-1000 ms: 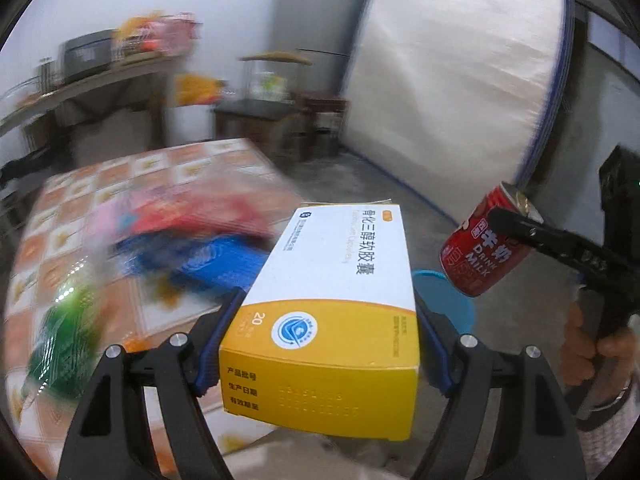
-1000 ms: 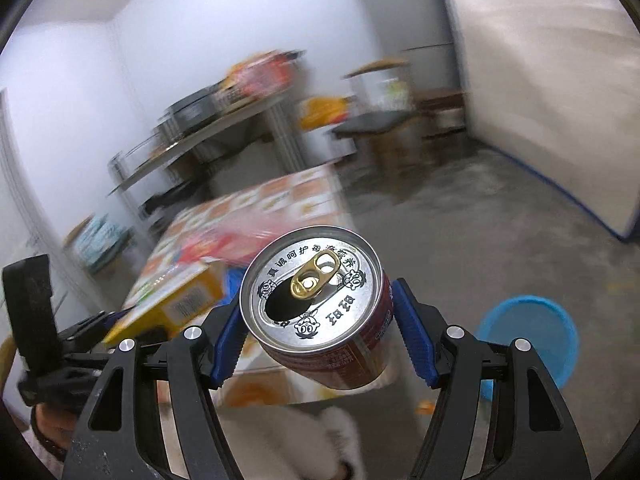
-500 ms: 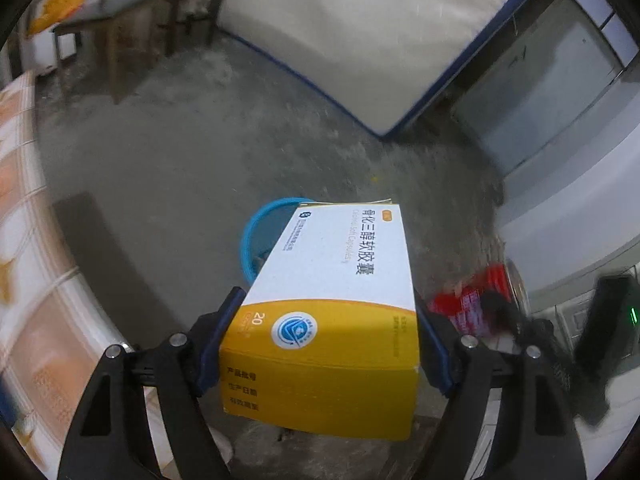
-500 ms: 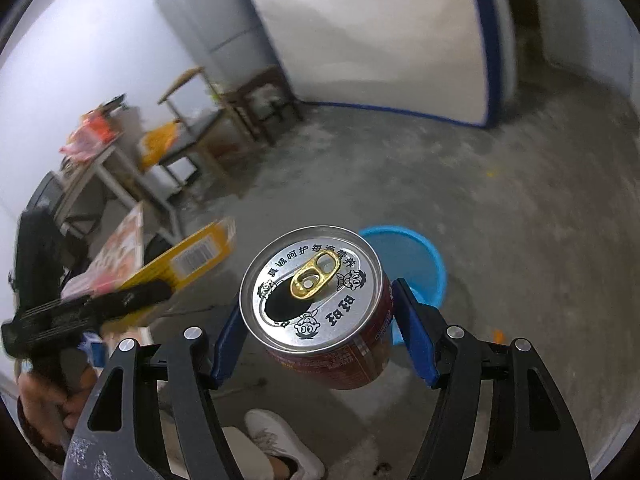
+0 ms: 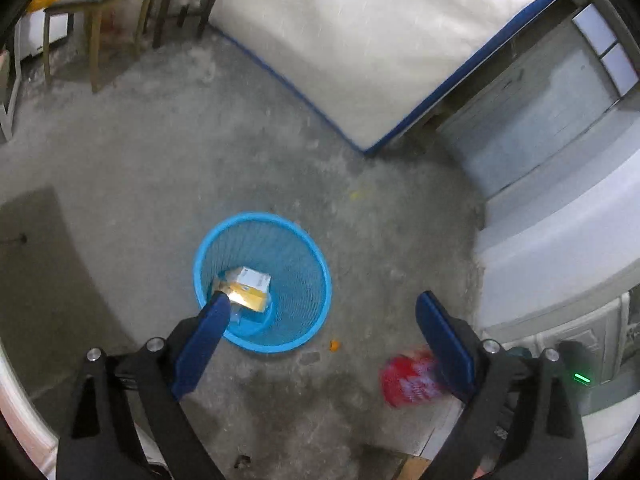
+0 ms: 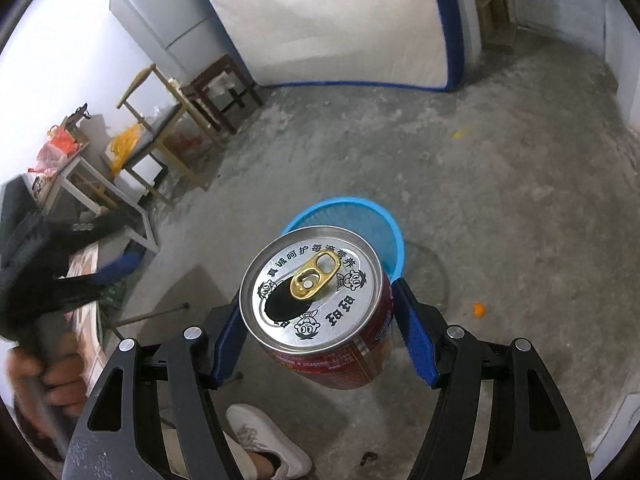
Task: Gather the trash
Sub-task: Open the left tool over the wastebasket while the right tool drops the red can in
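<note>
Your left gripper (image 5: 320, 308) has just been opening: its blue pads stand wide apart with nothing between them. The yellow-and-white cardboard box (image 5: 248, 288) lies tilted at the bottom of the round blue mesh bin (image 5: 308, 256), at about 11 o'clock from that gripper. Your right gripper (image 6: 320, 320) clamps the red metal can (image 6: 316, 304) by its sides, pads pressed on the wall; the silver lid with its gold pull tab faces the lens. The bin's rim (image 6: 394, 228) peeks out behind the can at 12 o'clock.

Only the left view shows the box inside the bin, and the can there is a red blur (image 5: 404, 380) at 4 o'clock. Only the right view shows the lid's print, a white shoe (image 6: 268, 444) on the rough concrete floor (image 6: 500, 200), and your left hand (image 6: 44, 376) at 9 o'clock.
</note>
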Available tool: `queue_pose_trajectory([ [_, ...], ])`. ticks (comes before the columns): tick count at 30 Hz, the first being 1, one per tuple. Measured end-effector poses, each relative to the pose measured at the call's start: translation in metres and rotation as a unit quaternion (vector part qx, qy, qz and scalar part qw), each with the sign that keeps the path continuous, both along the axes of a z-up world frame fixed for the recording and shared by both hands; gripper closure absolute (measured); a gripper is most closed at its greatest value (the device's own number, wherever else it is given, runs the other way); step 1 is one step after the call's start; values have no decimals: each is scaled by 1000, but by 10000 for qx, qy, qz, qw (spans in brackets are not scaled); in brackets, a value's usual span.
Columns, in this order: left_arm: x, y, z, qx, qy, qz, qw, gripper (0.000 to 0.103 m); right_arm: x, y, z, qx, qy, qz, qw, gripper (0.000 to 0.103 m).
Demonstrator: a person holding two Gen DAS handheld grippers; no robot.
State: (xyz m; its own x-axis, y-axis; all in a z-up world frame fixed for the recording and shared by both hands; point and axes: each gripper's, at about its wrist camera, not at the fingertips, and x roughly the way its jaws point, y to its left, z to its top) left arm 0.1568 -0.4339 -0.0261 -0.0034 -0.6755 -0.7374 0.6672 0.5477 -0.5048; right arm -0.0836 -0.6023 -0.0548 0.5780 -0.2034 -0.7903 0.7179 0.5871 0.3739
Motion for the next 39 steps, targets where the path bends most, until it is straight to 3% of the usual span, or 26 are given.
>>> queue_pose_trajectory([
  [4,0,53,40,-292,-120,153,9994,11,24,-6,-17,92,138,269,9995,39],
  [10,-14,155,91,-332,-992,523,9931,8,81,-21,-63,367,676,745,9943,39],
  [14,-21,224,97,-194,-1325,1045,9855,8,121,-32,-112,486,1293,953,9858,39],
  [21,-38,334,98,68,-1606,2224,9616,8,176,-48,-215,571,2594,1132,9574,39],
  [26,-43,380,96,279,-1746,2707,9463,8,192,-55,-260,703,2965,1124,9458,38],
  [29,-41,389,91,246,-1629,2826,9450,8,196,-58,-265,708,3059,1032,9438,38],
  [32,-39,389,91,202,-1637,2801,9457,8,189,-64,-250,616,2913,982,9496,36],
  [39,-41,390,93,118,-1739,2636,9488,8,140,-70,-171,318,2051,796,9750,36],
])
